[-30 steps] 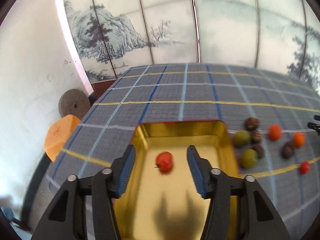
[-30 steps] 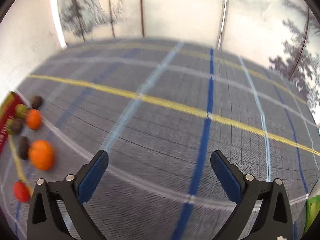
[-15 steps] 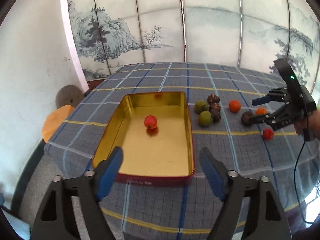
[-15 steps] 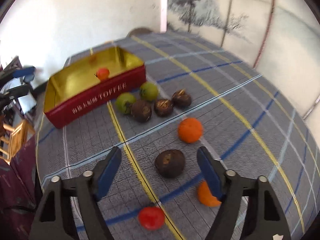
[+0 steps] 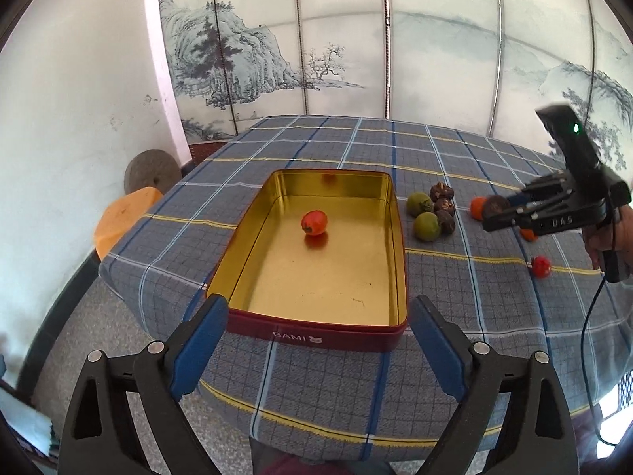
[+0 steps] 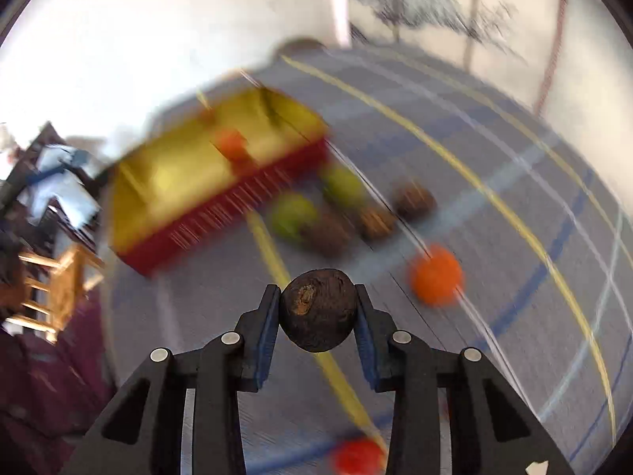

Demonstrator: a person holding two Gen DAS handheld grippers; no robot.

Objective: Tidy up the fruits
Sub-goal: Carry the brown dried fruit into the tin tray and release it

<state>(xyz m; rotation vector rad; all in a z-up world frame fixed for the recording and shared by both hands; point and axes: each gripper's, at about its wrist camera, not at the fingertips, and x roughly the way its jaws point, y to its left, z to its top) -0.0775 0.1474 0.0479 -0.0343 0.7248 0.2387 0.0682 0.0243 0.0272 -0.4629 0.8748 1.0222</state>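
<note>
The right gripper (image 6: 317,312) is closed on a dark brown round fruit (image 6: 317,309), held between its blue pads (image 6: 266,332) above the plaid tablecloth (image 5: 340,150); in the left wrist view this gripper (image 5: 499,210) is at the right, above the loose fruits. The left gripper (image 5: 318,350) has its jaws wide apart with nothing between them, at the near end of the gold tin (image 5: 253,213); one red fruit (image 5: 314,222) lies inside the tin toward the far end. Just right of the tin lie two green fruits (image 5: 427,226) touching several brown ones (image 5: 442,190); one orange fruit (image 6: 436,274) lies farther right, and a small red fruit (image 5: 541,266) nearer.
</note>
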